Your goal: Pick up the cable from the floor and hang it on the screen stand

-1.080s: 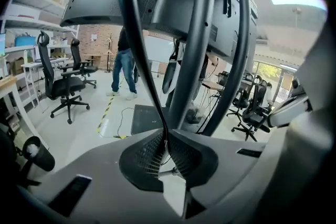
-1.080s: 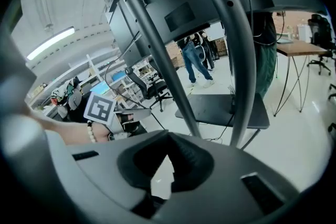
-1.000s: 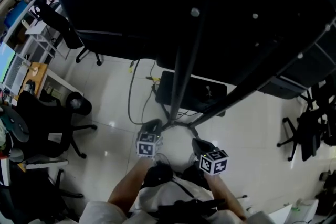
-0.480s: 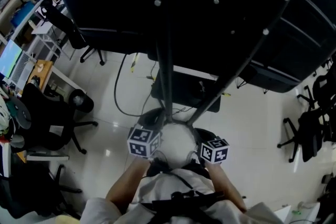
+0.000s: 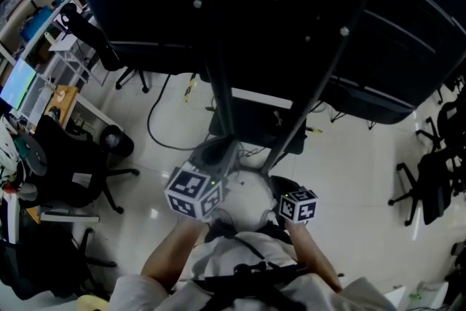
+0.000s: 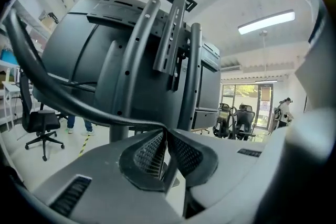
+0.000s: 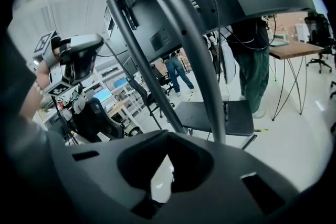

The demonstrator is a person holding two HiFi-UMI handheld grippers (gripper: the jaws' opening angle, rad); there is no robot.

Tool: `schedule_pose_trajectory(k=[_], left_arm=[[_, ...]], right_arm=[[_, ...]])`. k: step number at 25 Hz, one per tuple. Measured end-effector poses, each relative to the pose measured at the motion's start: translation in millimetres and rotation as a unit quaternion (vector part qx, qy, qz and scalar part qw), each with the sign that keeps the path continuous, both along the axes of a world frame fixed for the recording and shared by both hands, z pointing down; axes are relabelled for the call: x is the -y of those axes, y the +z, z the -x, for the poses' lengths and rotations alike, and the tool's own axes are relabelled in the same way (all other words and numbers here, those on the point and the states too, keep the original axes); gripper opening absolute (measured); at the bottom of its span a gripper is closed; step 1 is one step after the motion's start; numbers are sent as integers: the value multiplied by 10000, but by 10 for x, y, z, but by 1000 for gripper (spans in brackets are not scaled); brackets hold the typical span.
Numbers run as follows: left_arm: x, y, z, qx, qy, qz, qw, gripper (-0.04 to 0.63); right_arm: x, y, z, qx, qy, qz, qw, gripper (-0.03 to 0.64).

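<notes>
The left claw (image 6: pixel 165 132) pinches the cable (image 6: pixel 90 114) — right claw (image 7: pixel 167 147) closed, empty.

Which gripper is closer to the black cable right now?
Left. The left gripper is clamped on the cable, which trails off to its left. The right gripper is shut and empty beside it, not touching the cable.

Office lab, swivel chairs (image 5: pixel 73 171), monitors (image 5: pixel 16 84)

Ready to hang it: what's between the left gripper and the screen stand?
In the left gripper view, only the cable that the left gripper is shut on; it sweeps left across the left upright of the screen stand. Otherwise the stretch is bare.
</notes>
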State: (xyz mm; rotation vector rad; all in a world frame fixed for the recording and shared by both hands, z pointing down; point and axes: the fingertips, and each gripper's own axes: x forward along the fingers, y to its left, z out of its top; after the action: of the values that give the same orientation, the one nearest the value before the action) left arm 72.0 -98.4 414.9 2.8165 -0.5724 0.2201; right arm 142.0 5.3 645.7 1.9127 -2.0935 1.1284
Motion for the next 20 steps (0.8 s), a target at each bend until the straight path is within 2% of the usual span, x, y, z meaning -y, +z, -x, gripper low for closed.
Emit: schedule_pose_trajectory(k=[4,5,7,10,12,14,20], left_arm=[[-21,-292,38,-87,95,-67,9999,18],[-22,-353,61,-110,103,-73,9999,18],[-22,-466,108,-176,129,-51,9997,18],[-40,-625,176,-215,191,-92,9995,18],[-76,-758,234,-220,234,-215,9993,18],[-100,-919,303,-292,268,-323,9987,18],[-64,-1452,450,-573,337,-676,9955,18]], right_arm=[[45,14,157,131,-352,-70,9993,5],[77,2,198,86,-445,-107,9989,40],[162,-32,267,-101,-612,-210,9979,45],[297,-113,383,-197,-849,-353,9956,188],[385,-174,450,-264,-938,-452,9942,206],[477,-204,518,-335,-1038,-522,9927,252],[647,-228,558,-520,-1082,-525,9914,270]])
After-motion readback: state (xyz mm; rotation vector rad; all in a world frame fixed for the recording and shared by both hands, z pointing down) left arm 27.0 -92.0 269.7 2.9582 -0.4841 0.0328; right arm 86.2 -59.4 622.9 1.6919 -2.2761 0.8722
